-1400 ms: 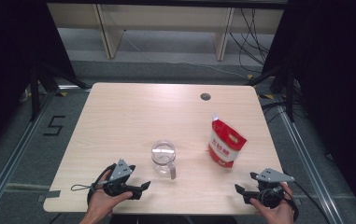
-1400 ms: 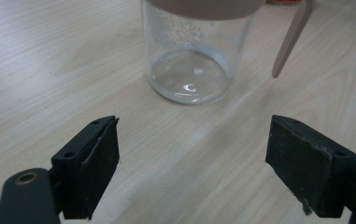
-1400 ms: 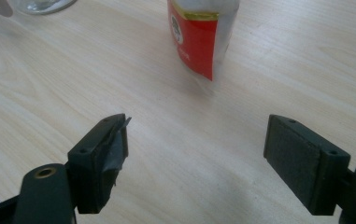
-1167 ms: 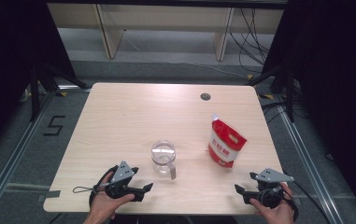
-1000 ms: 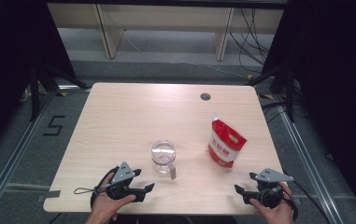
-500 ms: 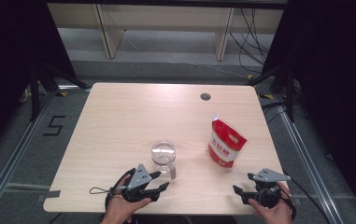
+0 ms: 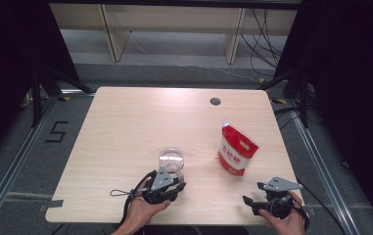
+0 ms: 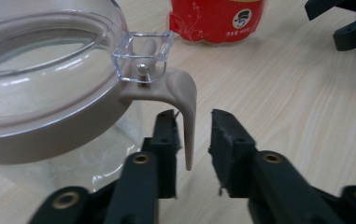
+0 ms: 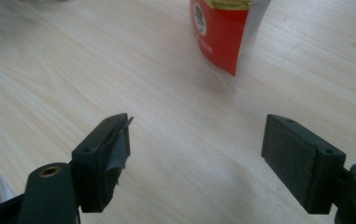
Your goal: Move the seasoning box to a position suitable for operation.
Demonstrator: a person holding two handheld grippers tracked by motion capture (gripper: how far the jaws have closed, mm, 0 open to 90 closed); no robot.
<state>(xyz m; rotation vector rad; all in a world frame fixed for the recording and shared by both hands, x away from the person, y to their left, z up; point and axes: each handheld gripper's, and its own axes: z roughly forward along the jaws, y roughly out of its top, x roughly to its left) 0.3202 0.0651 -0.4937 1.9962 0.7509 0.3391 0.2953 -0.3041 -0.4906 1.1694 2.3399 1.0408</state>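
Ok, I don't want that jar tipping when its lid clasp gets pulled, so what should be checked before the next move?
1. Clasp between the jaws: ok. The beige clasp hangs between the left gripper jaws.
2. Firm grip on it: not ok. The jaws have just been closing, but a gap shows at one pad.
3. Jar upright on the table: ok.
4. Right gripper free to steady the jar: ok, open and empty.
5. Red pouch apart from the jar: ok.
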